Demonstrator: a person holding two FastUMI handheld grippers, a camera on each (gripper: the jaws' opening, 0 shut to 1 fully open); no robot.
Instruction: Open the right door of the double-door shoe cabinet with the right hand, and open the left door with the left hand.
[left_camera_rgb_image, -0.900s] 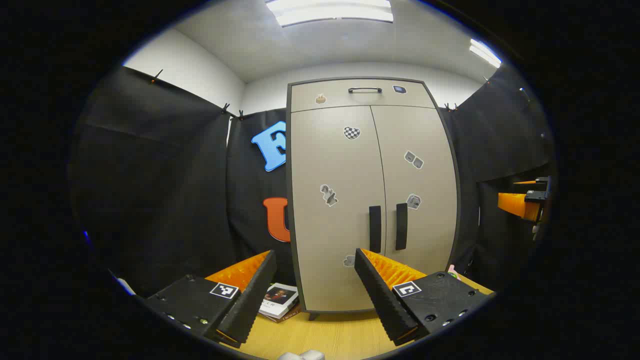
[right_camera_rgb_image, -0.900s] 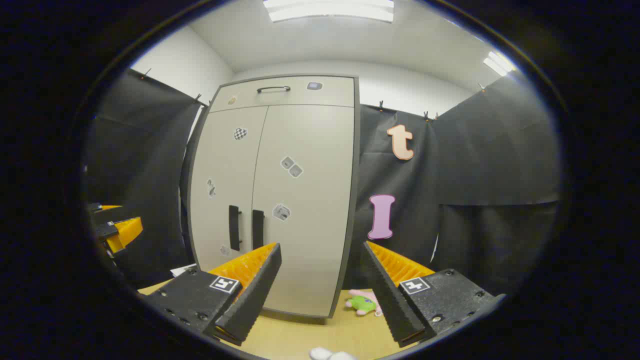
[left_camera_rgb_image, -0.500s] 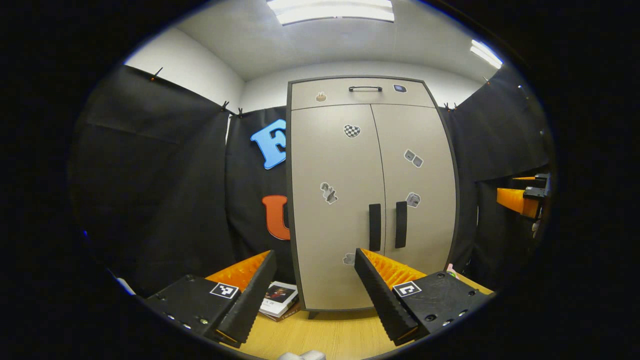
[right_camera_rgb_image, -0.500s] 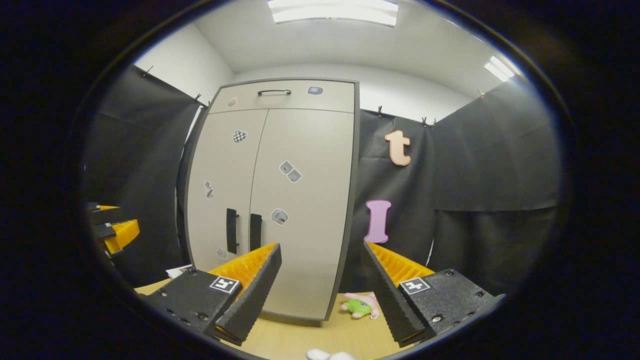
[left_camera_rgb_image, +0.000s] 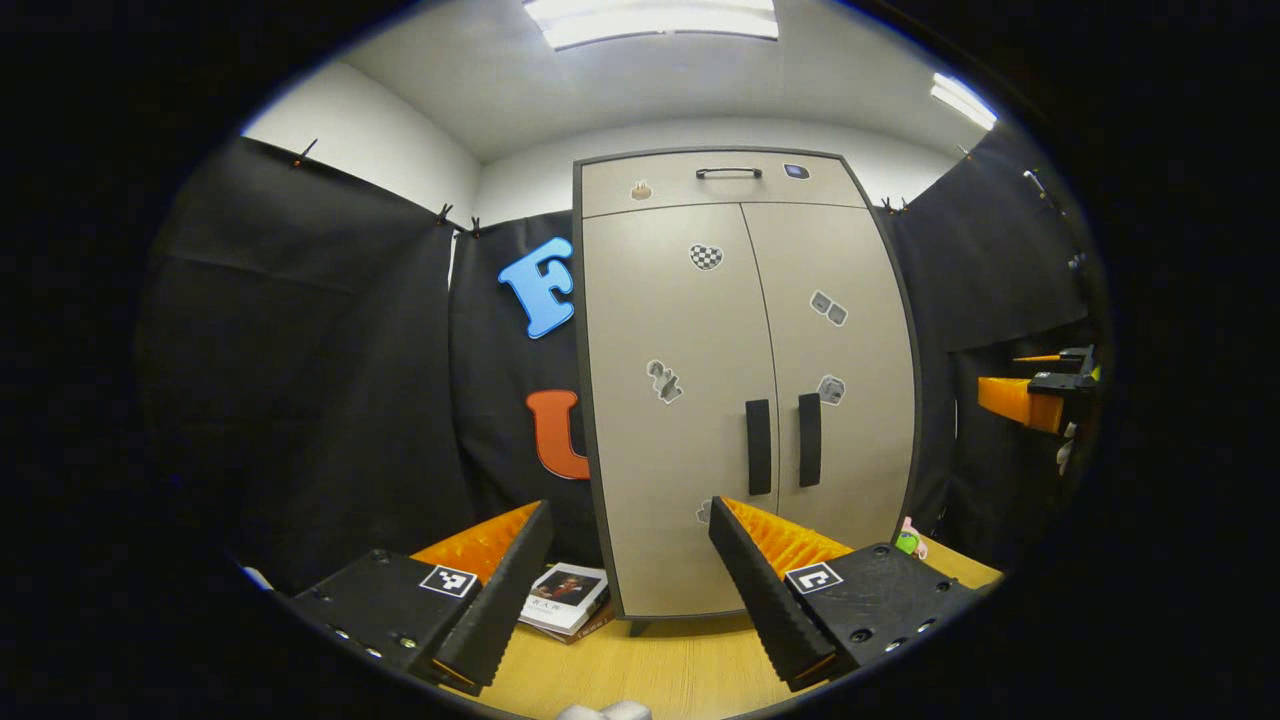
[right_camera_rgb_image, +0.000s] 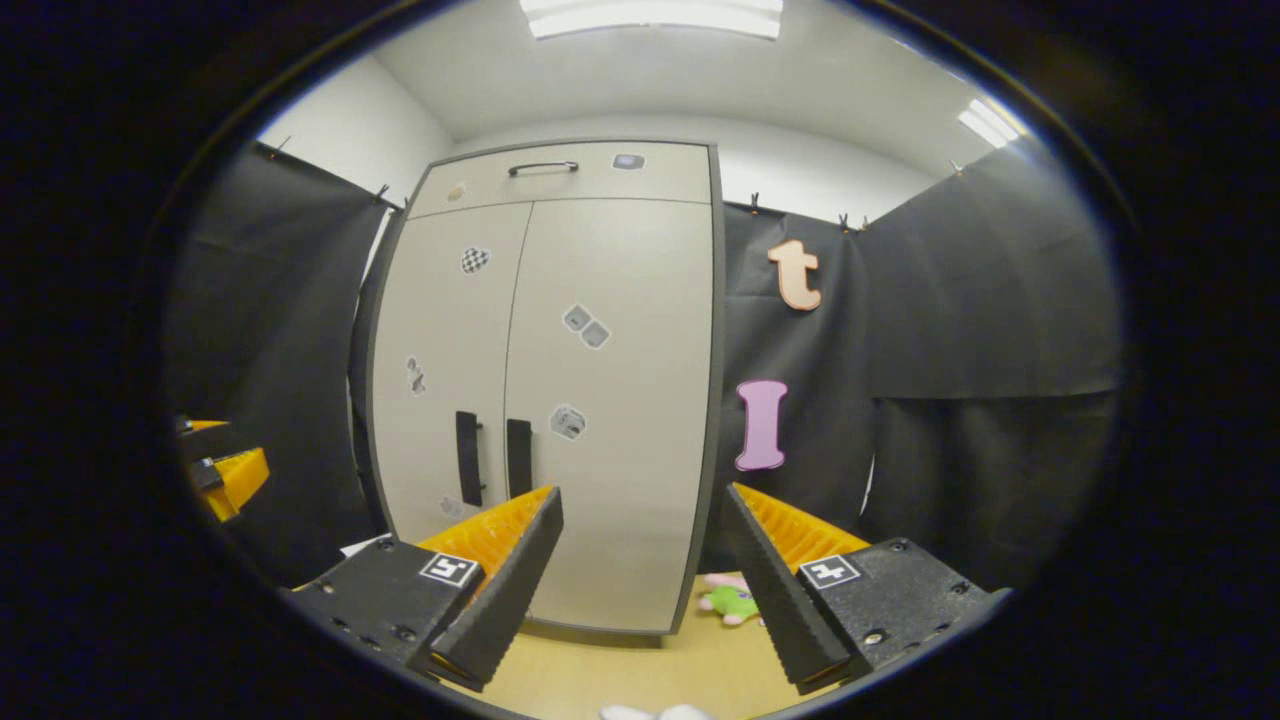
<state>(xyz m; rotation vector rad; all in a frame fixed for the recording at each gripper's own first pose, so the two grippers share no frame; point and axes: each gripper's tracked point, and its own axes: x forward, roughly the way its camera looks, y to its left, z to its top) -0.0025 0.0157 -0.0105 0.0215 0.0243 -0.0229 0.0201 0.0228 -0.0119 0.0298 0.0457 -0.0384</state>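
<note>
A tall beige shoe cabinet (left_camera_rgb_image: 720, 390) (right_camera_rgb_image: 560, 400) stands on a wooden table, both doors closed, stickers on them. Two dark vertical handles sit side by side near the middle seam: the left door handle (left_camera_rgb_image: 758, 447) (right_camera_rgb_image: 467, 458) and the right door handle (left_camera_rgb_image: 809, 440) (right_camera_rgb_image: 519, 456). My left gripper (left_camera_rgb_image: 630, 525) is open, held well short of the cabinet front with nothing between its fingers. My right gripper (right_camera_rgb_image: 640, 515) is open too, facing the right door and its right edge from a distance. The right gripper (left_camera_rgb_image: 1040, 395) appears far right in the left gripper view, the left gripper (right_camera_rgb_image: 225, 475) far left in the right gripper view.
A drawer with a dark handle (left_camera_rgb_image: 728, 172) tops the cabinet. A book (left_camera_rgb_image: 565, 598) lies on the table (left_camera_rgb_image: 680, 670) left of the cabinet's foot. A small green and pink plush toy (right_camera_rgb_image: 730, 600) (left_camera_rgb_image: 908, 540) lies at its right. Black cloth walls close in on both sides.
Both views have shifted slightly; the cabinet sits a little lower and farther in the left gripper view. Doors stay closed and both grippers stay open.
</note>
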